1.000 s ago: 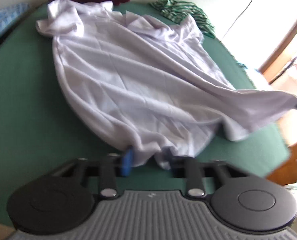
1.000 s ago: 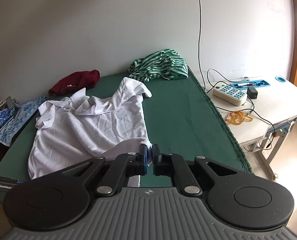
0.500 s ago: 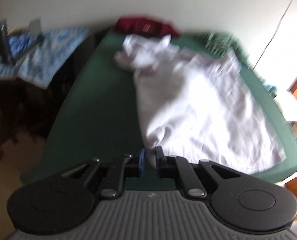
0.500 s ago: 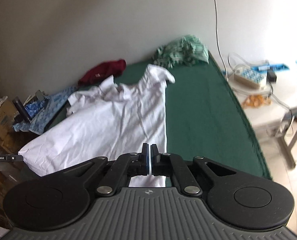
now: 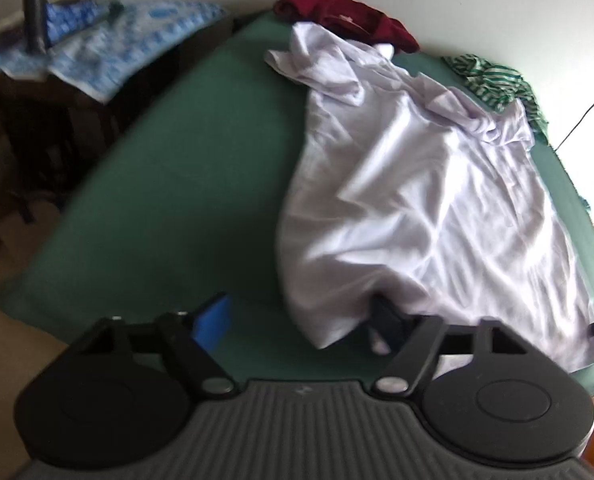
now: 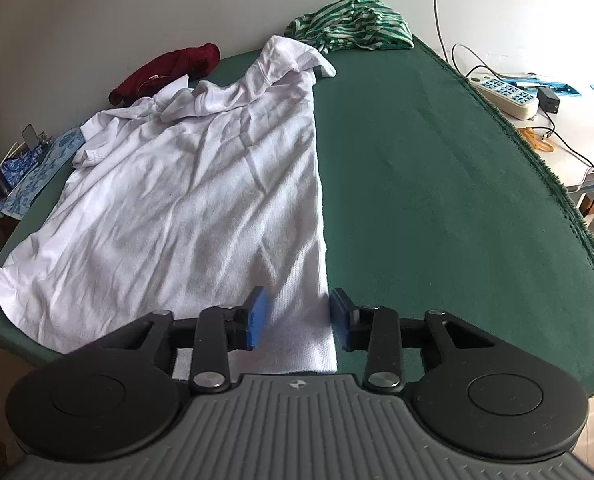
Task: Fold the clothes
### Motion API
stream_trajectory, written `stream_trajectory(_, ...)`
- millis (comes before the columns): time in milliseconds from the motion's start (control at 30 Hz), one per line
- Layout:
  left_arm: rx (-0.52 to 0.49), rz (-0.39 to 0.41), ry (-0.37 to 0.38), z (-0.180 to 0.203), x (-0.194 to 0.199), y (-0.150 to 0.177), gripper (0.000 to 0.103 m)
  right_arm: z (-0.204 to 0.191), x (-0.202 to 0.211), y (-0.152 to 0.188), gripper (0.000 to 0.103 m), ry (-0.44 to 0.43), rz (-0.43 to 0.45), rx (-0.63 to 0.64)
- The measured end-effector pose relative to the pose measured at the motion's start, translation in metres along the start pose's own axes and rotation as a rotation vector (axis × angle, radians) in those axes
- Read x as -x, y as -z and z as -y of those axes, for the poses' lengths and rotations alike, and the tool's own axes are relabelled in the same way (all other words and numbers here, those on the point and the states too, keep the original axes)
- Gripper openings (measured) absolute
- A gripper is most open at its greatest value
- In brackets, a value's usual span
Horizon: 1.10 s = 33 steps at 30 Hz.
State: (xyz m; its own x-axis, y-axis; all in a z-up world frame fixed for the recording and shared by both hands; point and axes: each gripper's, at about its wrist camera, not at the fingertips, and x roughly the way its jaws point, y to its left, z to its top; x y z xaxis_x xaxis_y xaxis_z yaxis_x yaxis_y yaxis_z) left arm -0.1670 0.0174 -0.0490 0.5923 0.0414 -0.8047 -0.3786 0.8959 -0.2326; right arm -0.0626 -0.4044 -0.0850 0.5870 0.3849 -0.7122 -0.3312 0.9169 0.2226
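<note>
A lived-in home room is suggested. Ahead of the right gripper a green-covered table (image 6: 437, 168) is strewn with clothes: a white shirt (image 6: 185, 200), a maroon garment (image 6: 169, 72) and a striped top (image 6: 353, 24). To its right, a keypad device (image 6: 505, 94) and cables are seen on a white desk (image 6: 569, 148); what may be a patterned cloth (image 5: 109, 52) is blurred.

soft daylight from the right; left wrist view blurred, fisheye edges bent.

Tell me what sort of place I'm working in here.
Probably a room in a home: a table under a green cloth with a white shirt spread out, a power strip on a side desk, plain walls.
</note>
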Motion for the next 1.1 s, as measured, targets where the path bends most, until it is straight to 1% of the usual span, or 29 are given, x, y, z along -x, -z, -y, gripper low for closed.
stream_trajectory(33, -0.008, -0.013, -0.008, 0.004, -0.005, -0.001, 0.031, 0.000, -0.001, 0.000, 0.004, 0.004, 0.007, -0.001)
stream_trajectory(67, -0.020, -0.010, -0.007, 0.008, -0.002, -0.003, 0.022, 0.002, -0.001, -0.002, 0.003, -0.010, 0.009, -0.020)
stream_trajectory(100, -0.032, -0.004, -0.006, 0.011, 0.001, -0.004, 0.005, 0.006, 0.003, -0.006, 0.003, -0.046, 0.006, -0.059)
stream_trajectory(133, -0.044, 0.002, -0.004, 0.014, 0.004, -0.006, 0.004, 0.010, 0.012, -0.011, 0.003, -0.089, 0.019, -0.099)
stream_trajectory(200, -0.059, 0.032, 0.011, 0.014, 0.022, -0.006, 0.004, 0.020, 0.040, -0.021, 0.002, -0.184, 0.091, -0.170)
stream_trajectory(267, -0.058, 0.055, 0.040, 0.011, 0.041, -0.004, 0.004, 0.028, 0.071, -0.028, 0.001, -0.213, 0.153, -0.179)
stream_trajectory(300, -0.056, 0.057, 0.053, 0.007, 0.048, -0.001, 0.004, 0.032, 0.085, -0.030, 0.001, -0.214, 0.175, -0.175)
stream_trajectory(333, -0.060, 0.050, 0.052, 0.004, 0.052, 0.002, 0.004, 0.035, 0.092, -0.029, 0.001, -0.201, 0.177, -0.169)
stream_trajectory(433, -0.068, -0.009, -0.009, -0.006, 0.046, 0.014, 0.005, 0.043, 0.094, -0.017, 0.001, -0.143, 0.123, -0.163)
stream_trajectory(500, -0.060, -0.064, -0.067, -0.014, 0.033, 0.022, 0.005, 0.048, 0.078, -0.003, 0.002, -0.132, 0.043, -0.191)
stream_trajectory(533, -0.067, -0.090, -0.093, -0.016, 0.028, 0.025, 0.005, 0.048, 0.068, 0.003, 0.002, -0.111, 0.001, -0.193)
stream_trajectory(567, -0.075, -0.117, -0.118, -0.019, 0.022, 0.028, 0.010, 0.047, 0.060, 0.009, 0.008, -0.065, -0.028, -0.180)
stream_trajectory(600, -0.084, -0.144, -0.143, -0.021, 0.017, 0.032, 0.013, 0.045, 0.054, 0.012, 0.009, -0.017, -0.048, -0.165)
stream_trajectory(633, -0.106, -0.149, -0.171, -0.025, 0.017, 0.034, 0.013, 0.045, 0.053, 0.011, 0.012, 0.011, -0.045, -0.152)
stream_trajectory(667, -0.133, -0.137, -0.204, -0.026, 0.021, 0.034, 0.014, 0.046, 0.057, 0.007, 0.015, 0.010, -0.024, -0.148)
stream_trajectory(700, -0.148, -0.116, -0.204, -0.019, 0.019, 0.030, 0.019, 0.046, 0.060, 0.004, 0.015, 0.010, -0.004, -0.144)
stream_trajectory(733, -0.161, -0.094, -0.199, -0.012, 0.016, 0.027, 0.020, 0.047, 0.064, 0.000, 0.016, 0.009, 0.016, -0.141)
stream_trajectory(767, -0.174, -0.072, -0.193, -0.005, 0.013, 0.023, 0.020, 0.045, 0.067, -0.005, 0.020, 0.000, 0.041, -0.128)
stream_trajectory(833, -0.200, -0.028, -0.182, 0.010, 0.006, 0.015, 0.021, 0.031, 0.063, -0.018, 0.023, -0.034, 0.083, -0.077)
stream_trajectory(867, -0.213, -0.006, -0.177, 0.017, 0.003, 0.011, 0.027, 0.022, 0.055, -0.025, 0.023, -0.047, 0.091, -0.056)
stream_trajectory(900, -0.226, 0.016, -0.171, 0.024, -0.001, 0.007, 0.048, 0.011, 0.044, -0.031, 0.023, -0.058, 0.090, -0.042)
stream_trajectory(933, -0.239, 0.038, -0.166, 0.032, -0.004, 0.003, 0.063, 0.000, 0.033, -0.036, 0.023, -0.065, 0.085, -0.029)
stream_trajectory(967, -0.252, 0.060, -0.160, 0.039, -0.007, -0.001, 0.086, -0.011, 0.022, -0.039, 0.023, -0.066, 0.080, -0.014)
stream_trajectory(1000, -0.265, 0.082, -0.155, 0.046, -0.011, -0.004, 0.091, -0.021, 0.011, -0.042, 0.023, -0.057, 0.075, 0.001)
stream_trajectory(1067, -0.290, 0.126, -0.144, 0.061, -0.017, -0.012, 0.085, -0.039, -0.008, -0.047, 0.024, -0.015, 0.065, 0.026)
stream_trajectory(1100, -0.303, 0.148, -0.138, 0.068, -0.020, -0.016, 0.078, -0.044, -0.015, -0.048, 0.025, -0.006, 0.062, 0.026)
